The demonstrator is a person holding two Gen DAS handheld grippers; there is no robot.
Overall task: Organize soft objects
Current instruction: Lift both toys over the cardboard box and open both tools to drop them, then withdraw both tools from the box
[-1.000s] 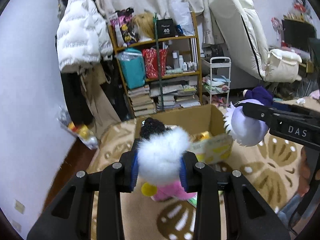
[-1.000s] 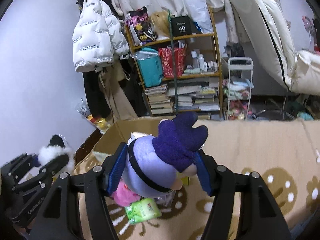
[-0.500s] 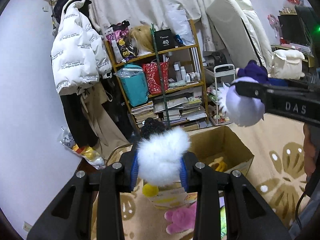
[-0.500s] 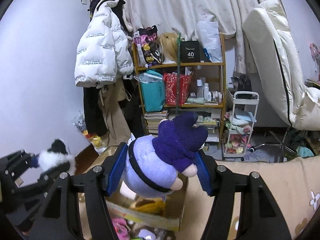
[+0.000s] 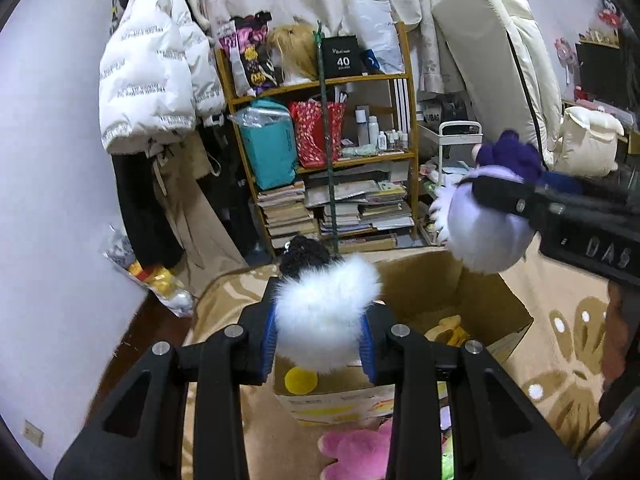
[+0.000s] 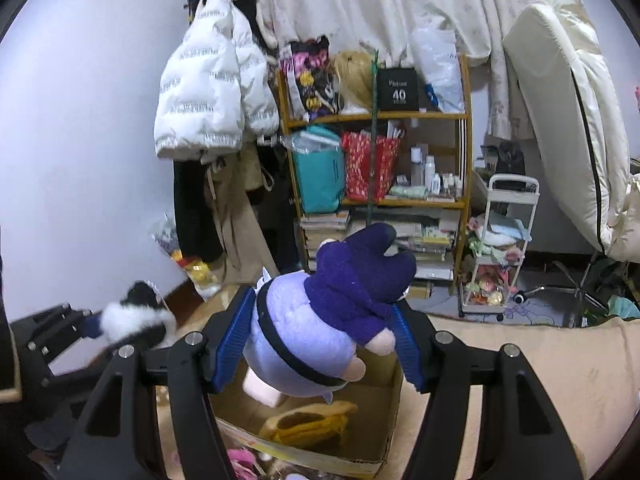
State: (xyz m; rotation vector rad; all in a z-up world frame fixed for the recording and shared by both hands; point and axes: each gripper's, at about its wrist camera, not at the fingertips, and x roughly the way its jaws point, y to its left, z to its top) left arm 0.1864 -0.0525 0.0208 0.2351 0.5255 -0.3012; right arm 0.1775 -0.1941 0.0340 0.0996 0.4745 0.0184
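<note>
My left gripper (image 5: 319, 341) is shut on a fluffy white and black plush toy (image 5: 325, 309), held above the near edge of an open cardboard box (image 5: 486, 312). My right gripper (image 6: 320, 344) is shut on a lilac and purple plush doll (image 6: 332, 320), held over the same box (image 6: 390, 412). A yellow soft toy (image 6: 308, 424) lies inside the box. The doll also shows in the left wrist view (image 5: 488, 220), above the box's far right side. The fluffy toy shows at the left of the right wrist view (image 6: 132, 316).
A pink plush (image 5: 356, 448) lies on the patterned beige rug (image 5: 560, 364) in front of the box. Behind stand a cluttered wooden shelf (image 5: 332, 160), hanging coats (image 5: 156, 92), a small white cart (image 6: 500, 248) and a cream recliner (image 5: 500, 72).
Both grippers rose from near the rug with their toys and now hold them over the open box. The view has tilted down slightly since half a second ago.
</note>
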